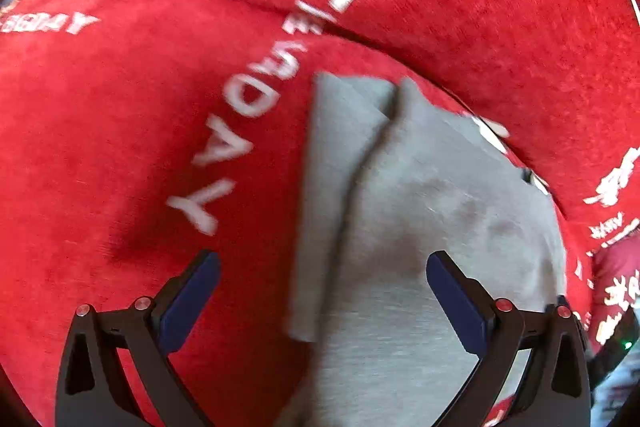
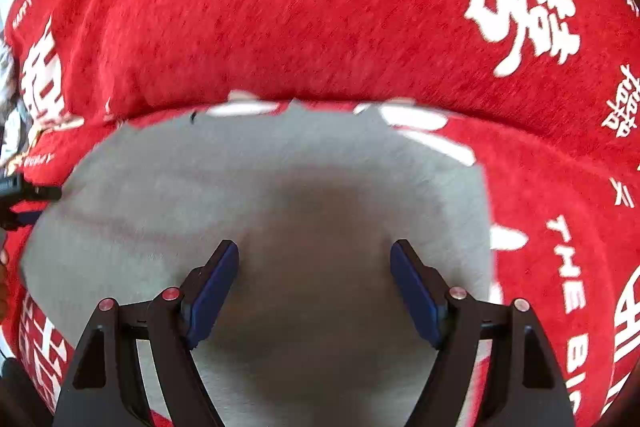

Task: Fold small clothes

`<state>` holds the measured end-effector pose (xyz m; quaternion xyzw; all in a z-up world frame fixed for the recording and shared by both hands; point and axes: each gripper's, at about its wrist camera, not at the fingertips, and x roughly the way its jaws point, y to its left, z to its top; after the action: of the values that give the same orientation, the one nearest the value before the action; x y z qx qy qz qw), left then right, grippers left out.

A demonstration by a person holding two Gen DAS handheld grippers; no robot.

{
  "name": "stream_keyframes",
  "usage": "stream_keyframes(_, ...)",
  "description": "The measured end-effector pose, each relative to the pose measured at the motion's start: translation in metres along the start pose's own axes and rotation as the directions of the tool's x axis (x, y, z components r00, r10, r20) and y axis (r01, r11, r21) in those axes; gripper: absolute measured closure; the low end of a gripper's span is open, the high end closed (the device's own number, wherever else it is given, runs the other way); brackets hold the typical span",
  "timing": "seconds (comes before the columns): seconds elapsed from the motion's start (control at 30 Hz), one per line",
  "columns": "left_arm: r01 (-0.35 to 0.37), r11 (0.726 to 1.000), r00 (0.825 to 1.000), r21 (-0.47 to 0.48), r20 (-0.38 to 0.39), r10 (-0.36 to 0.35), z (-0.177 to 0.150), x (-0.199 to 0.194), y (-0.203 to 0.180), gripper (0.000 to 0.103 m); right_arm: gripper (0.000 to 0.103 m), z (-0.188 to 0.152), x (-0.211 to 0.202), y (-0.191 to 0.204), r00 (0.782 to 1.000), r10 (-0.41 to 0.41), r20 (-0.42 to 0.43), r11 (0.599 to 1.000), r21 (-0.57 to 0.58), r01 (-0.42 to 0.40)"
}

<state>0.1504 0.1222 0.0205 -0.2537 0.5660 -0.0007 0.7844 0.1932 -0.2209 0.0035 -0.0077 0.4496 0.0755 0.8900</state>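
Observation:
A small grey garment (image 1: 420, 195) lies folded in layers on a red cloth with white lettering (image 1: 160, 131). My left gripper (image 1: 322, 267) is open and empty, just above the garment's left edge, its left finger over the red cloth. In the right wrist view the same grey garment (image 2: 260, 179) lies flat and fills the middle. My right gripper (image 2: 314, 255) is open and empty, hovering right over the garment, casting a dark shadow on it. The other gripper (image 2: 24, 191) shows at the garment's far left edge.
The red cloth (image 2: 320, 7) with white characters covers the whole surface and rises in a soft fold (image 2: 360, 83) behind the garment. Some pale clutter (image 2: 8, 75) shows at the far left rim.

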Motion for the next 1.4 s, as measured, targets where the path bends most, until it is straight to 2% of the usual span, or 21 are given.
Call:
stream_keyframes(0.1, -0.105, 0.992, 0.994, 0.073, 0.017, 0.104, 0.001, 0.013, -0.017, 0.000, 0.022, -0.006, -0.006, 0.008, 1.000, -0.003, 0.020, 0.999, -0.035, 0.004)
stream_keyframes(0.17, -0.115, 0.991, 0.993, 0.073, 0.032, 0.113, 0.001, 0.014, -0.020, 0.001, 0.022, -0.006, -0.011, 0.009, 1.000, 0.011, 0.025, 0.998, -0.054, -0.010)
stream_keyframes(0.23, -0.106, 0.992, 0.993, 0.069, 0.051, 0.102, -0.002, 0.009, -0.026, 0.022, 0.022, -0.005, -0.017, 0.010, 0.999, 0.028, 0.031, 0.997, -0.072, -0.026)
stream_keyframes(0.27, -0.087, 0.992, 0.995, 0.096, 0.065, 0.081, -0.004, 0.005, -0.032, 0.051, 0.022, -0.004, -0.020, 0.009, 0.999, 0.034, 0.034, 0.996, -0.082, -0.031)
stream_keyframes(0.3, -0.120, 0.984, 0.990, 0.134, 0.085, 0.109, -0.007, 0.000, -0.043, 0.065, 0.022, -0.002, -0.020, 0.009, 0.999, 0.039, 0.035, 0.996, -0.086, -0.036)
stream_keyframes(0.37, -0.199, 0.961, 0.977, 0.194, 0.110, 0.180, -0.011, -0.003, -0.058, 0.083, 0.022, 0.004, -0.018, 0.012, 0.998, 0.050, 0.033, 0.995, -0.088, -0.047)
stream_keyframes(0.43, -0.262, 0.937, 0.963, 0.231, 0.126, 0.238, -0.015, -0.002, -0.069, 0.086, 0.022, 0.013, -0.013, 0.019, 0.998, 0.051, 0.025, 0.995, -0.090, -0.048)
stream_keyframes(0.47, -0.270, 0.934, 0.961, 0.232, 0.127, 0.246, -0.014, -0.004, -0.070, 0.087, 0.022, 0.019, -0.009, 0.025, 0.998, 0.056, 0.020, 0.994, -0.095, -0.054)
stream_keyframes(0.57, -0.246, 0.949, 0.966, 0.199, 0.133, 0.223, -0.012, -0.017, -0.073, 0.089, 0.022, 0.028, 0.014, 0.051, 0.999, 0.025, -0.039, 0.988, -0.153, -0.031)
stream_keyframes(0.67, -0.222, 0.954, 0.969, 0.201, 0.150, 0.194, -0.009, -0.031, -0.080, 0.089, 0.021, 0.023, 0.045, 0.071, 0.994, -0.011, -0.113, 0.976, -0.218, -0.014)
stream_keyframes(0.7, -0.218, 0.954, 0.970, 0.207, 0.152, 0.189, -0.006, -0.031, -0.086, 0.089, 0.019, 0.023, 0.043, 0.073, 0.997, -0.018, -0.072, 0.974, -0.225, 0.001)
stream_keyframes(0.73, -0.212, 0.954, 0.971, 0.211, 0.152, 0.182, -0.003, -0.032, -0.091, 0.089, 0.019, 0.024, 0.042, 0.073, 0.996, -0.023, -0.083, 0.974, -0.226, 0.004)
stream_keyframes(0.77, -0.203, 0.955, 0.973, 0.215, 0.152, 0.172, -0.002, -0.032, -0.096, 0.089, 0.019, 0.026, 0.040, 0.070, 0.994, -0.019, -0.104, 0.978, -0.210, -0.003)
stream_keyframes(0.93, -0.185, 0.956, 0.978, 0.228, 0.136, 0.157, -0.002, -0.041, -0.128, 0.090, 0.019, 0.016, 0.005, 0.028, 0.999, 0.006, -0.032, 0.998, -0.066, -0.008)
stream_keyframes(1.07, -0.181, 0.947, 0.979, 0.265, 0.138, 0.148, -0.007, -0.046, -0.173, 0.090, 0.019, 0.005, -0.009, -0.010, 0.999, 0.015, -0.033, 1.000, 0.012, -0.014)
stream_keyframes(1.23, -0.180, 0.921, 0.979, 0.345, 0.149, 0.136, -0.025, -0.045, -0.251, 0.090, 0.019, -0.009, -0.021, -0.047, 0.999, 0.027, -0.030, 0.998, 0.054, -0.025)
stream_keyframes(1.4, -0.182, 0.884, 0.983, 0.431, 0.105, 0.150, -0.053, -0.005, -0.329, 0.090, 0.019, -0.023, -0.023, -0.070, 0.997, 0.070, -0.027, 0.994, 0.080, -0.068)
